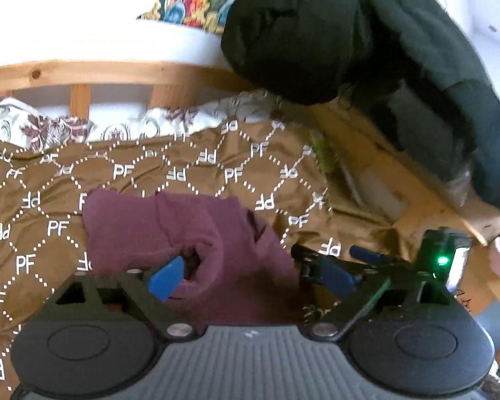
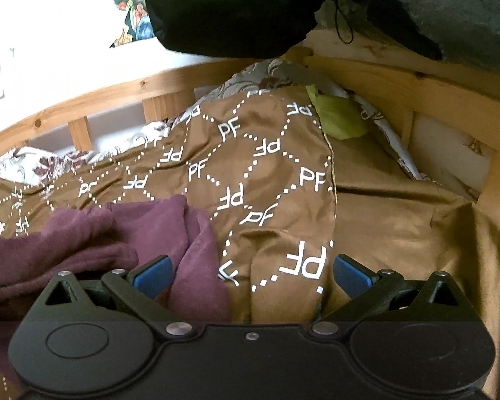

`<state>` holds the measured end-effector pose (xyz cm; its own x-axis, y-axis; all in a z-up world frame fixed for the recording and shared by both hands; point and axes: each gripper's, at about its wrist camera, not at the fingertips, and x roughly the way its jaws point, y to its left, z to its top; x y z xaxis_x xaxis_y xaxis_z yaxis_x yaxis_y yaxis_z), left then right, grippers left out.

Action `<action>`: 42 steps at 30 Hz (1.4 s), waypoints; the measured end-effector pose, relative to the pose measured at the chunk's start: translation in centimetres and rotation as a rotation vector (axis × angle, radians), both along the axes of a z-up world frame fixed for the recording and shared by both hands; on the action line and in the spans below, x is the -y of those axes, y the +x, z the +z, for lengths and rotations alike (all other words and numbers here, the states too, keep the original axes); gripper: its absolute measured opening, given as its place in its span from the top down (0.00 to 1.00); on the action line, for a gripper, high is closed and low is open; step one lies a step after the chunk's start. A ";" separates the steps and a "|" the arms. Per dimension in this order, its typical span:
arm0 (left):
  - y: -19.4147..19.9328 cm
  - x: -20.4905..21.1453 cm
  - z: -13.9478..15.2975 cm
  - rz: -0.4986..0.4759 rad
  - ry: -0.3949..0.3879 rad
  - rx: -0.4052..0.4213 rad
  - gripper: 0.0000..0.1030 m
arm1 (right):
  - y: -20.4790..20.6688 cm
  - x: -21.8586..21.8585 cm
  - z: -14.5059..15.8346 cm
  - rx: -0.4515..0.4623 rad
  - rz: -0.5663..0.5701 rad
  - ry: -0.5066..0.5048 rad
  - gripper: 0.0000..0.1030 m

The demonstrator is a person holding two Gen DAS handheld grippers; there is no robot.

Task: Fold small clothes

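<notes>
A small maroon fleece garment (image 1: 183, 230) lies crumpled on a brown bedspread printed with white "PF" letters (image 1: 216, 166). My left gripper (image 1: 250, 276) is open, its blue-padded fingers (image 1: 166, 278) spread over the near part of the garment, one pad against a rolled fold. In the right wrist view the garment (image 2: 123, 233) lies at the lower left. My right gripper (image 2: 250, 275) is open, its left pad at the garment's right edge and its right pad over the bedspread (image 2: 266, 183). The right gripper (image 1: 350, 266) also shows in the left wrist view, beside the garment.
A wooden bed rail (image 1: 116, 73) runs along the far side and the right (image 2: 416, 93). A black padded jacket (image 1: 350, 33) hangs over the rail corner. A floral sheet (image 1: 66, 126) and a green cloth (image 2: 336, 116) lie by the rail.
</notes>
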<state>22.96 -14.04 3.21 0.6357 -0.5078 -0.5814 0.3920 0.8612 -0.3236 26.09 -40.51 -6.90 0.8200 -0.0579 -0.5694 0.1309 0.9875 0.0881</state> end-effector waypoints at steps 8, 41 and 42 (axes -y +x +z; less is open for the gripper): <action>-2.8 -3.5 0.4 -0.004 0.052 0.118 0.01 | -1.1 0.1 0.9 0.112 -0.011 0.059 0.01; -4.0 -3.4 -8.5 0.080 0.282 0.210 0.39 | 6.2 -3.0 -4.6 -0.054 0.318 0.888 0.01; -4.1 -3.2 -8.5 0.078 0.295 0.217 0.43 | 6.1 -3.3 -4.5 -0.054 0.321 0.858 0.03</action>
<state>18.90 -10.84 -5.34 0.7902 -0.2840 -0.5430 0.3540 0.9349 0.0262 32.21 -37.22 -11.36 0.6948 0.6287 -0.3494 -0.1134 0.5754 0.8099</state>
